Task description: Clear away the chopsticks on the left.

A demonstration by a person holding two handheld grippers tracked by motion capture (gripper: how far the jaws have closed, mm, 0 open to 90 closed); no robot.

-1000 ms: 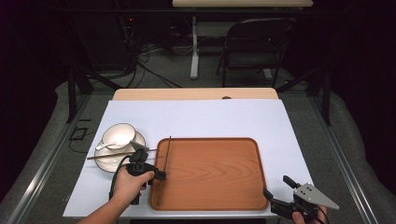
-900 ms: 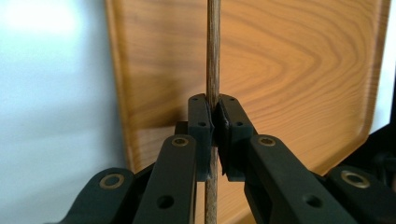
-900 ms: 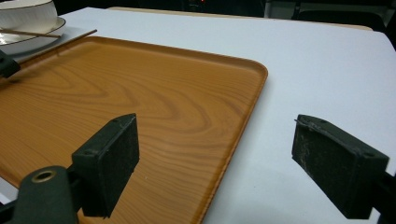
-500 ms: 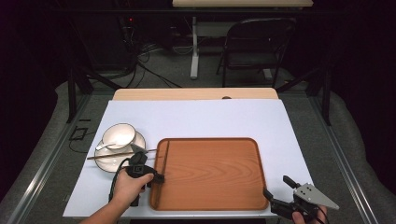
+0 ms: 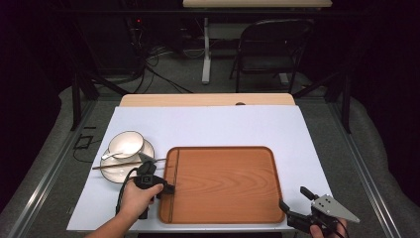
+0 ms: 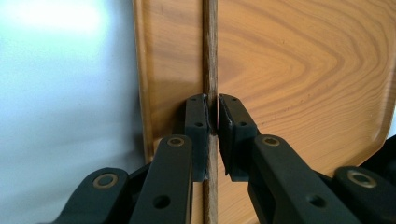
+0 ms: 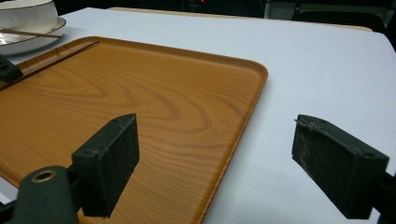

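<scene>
We work at a table covered with a white sheet (image 5: 208, 124), in a dark room with a folding chair (image 5: 270, 49) and cables on the floor beyond it. A wooden tray (image 5: 228, 183) lies near the front edge. To its left a bowl (image 5: 125, 144) sits on a plate (image 5: 115, 172) with one chopstick (image 5: 106, 165) lying across them.

Our left gripper (image 5: 168, 189) has its jaws nearly closed around a second chopstick (image 6: 209, 70), which lies flat inside the tray along its left rim, running near to far. We cannot tell whether the pads still press it or stand a hair clear. Our right gripper (image 5: 295, 205) hovers off the tray's near right corner, jaws wide apart and holding nothing.

The risk, as we judge it, lies in drawing back: if the pads still touch the thin stick it could drag, roll toward the tray's middle or ride up over the rim.

Against a second ago, the chopstick stands where it did then, along the tray's left edge, the left hand has hardly moved, and the right gripper has kept its place.
</scene>
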